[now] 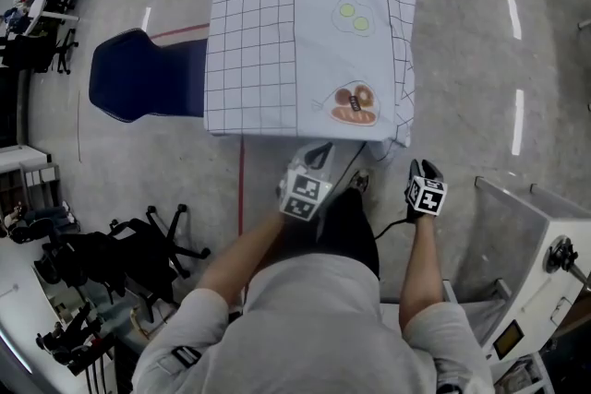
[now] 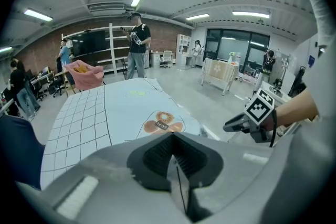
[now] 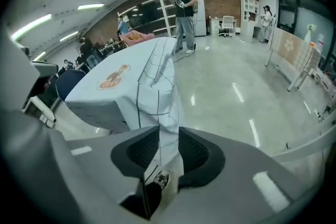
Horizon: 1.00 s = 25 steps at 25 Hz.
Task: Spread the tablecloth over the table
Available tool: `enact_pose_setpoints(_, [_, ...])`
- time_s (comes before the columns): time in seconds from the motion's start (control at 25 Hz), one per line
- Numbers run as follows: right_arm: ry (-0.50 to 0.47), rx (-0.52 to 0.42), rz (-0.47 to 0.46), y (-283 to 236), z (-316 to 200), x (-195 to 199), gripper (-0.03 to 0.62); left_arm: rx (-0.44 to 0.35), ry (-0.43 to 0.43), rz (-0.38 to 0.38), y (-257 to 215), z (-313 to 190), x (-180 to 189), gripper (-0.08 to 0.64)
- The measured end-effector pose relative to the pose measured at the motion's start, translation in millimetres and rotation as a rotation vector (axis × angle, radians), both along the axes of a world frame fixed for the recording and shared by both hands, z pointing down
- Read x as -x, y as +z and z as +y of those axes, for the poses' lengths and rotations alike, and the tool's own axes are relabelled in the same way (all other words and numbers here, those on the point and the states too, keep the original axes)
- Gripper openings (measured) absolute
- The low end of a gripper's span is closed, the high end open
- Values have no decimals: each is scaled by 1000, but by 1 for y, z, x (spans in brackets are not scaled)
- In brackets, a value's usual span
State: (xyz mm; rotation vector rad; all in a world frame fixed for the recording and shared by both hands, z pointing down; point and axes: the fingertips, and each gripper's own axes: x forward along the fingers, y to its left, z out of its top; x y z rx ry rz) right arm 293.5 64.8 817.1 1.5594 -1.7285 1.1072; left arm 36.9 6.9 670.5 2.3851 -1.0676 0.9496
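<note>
The pale blue tablecloth (image 1: 305, 41), with its grid lines and food drawings, lies over the table. Its near right corner (image 1: 399, 132) hangs crumpled. My left gripper (image 1: 321, 152) sits just below the near edge. In the left gripper view the tablecloth (image 2: 105, 113) stretches ahead, and the left gripper (image 2: 176, 157) is shut on a thin strip of its hem. My right gripper (image 1: 420, 167) is to the right of the hanging corner. In the right gripper view the right gripper (image 3: 168, 149) stands open. A fold of the tablecloth (image 3: 164, 102) hangs loosely between its pads.
A dark blue chair (image 1: 138, 74) stands against the table's left side. Black office chairs (image 1: 138, 244) crowd the near left, and a white machine (image 1: 531, 263) stands at the near right. A red floor line (image 1: 242, 189) runs towards me. People (image 2: 137, 44) stand beyond the table's far end.
</note>
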Motion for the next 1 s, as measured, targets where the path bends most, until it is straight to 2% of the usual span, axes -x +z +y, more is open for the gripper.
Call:
enact_pose_setpoints(0.04, [5, -36, 12, -10, -4, -1, 119, 0, 2, 0, 1, 1, 1, 20])
enact_pose_setpoints(0.12, [14, -132, 40, -36, -16, -1, 36, -5, -2, 3, 0, 1, 3, 20])
enact_pose_setpoints(0.2, [-7, -251, 63, -70, -34, 6, 8, -30, -24, 12, -8, -4, 5, 20])
enact_pose_setpoints(0.36, [-89, -518, 79, -166, -84, 44, 8, -124, -110, 40, -38, -26, 15, 20])
enact_pose_setpoints(0.52, [-185, -721, 41, -260, -125, 111, 8, -184, -230, 82, -72, -38, 41, 20])
enact_pose_setpoints(0.64, [-258, -807, -13, -309, -138, 165, 7, -226, -320, 133, -101, -42, 66, 20])
enact_pose_setpoints(0.76, [-304, -868, -55, -346, -138, 215, 6, -289, -354, 159, -134, -43, 92, 20])
enact_pose_setpoints(1.0, [-348, -946, -58, -400, -128, 294, 6, -414, -427, 236, -204, -57, 152, 20])
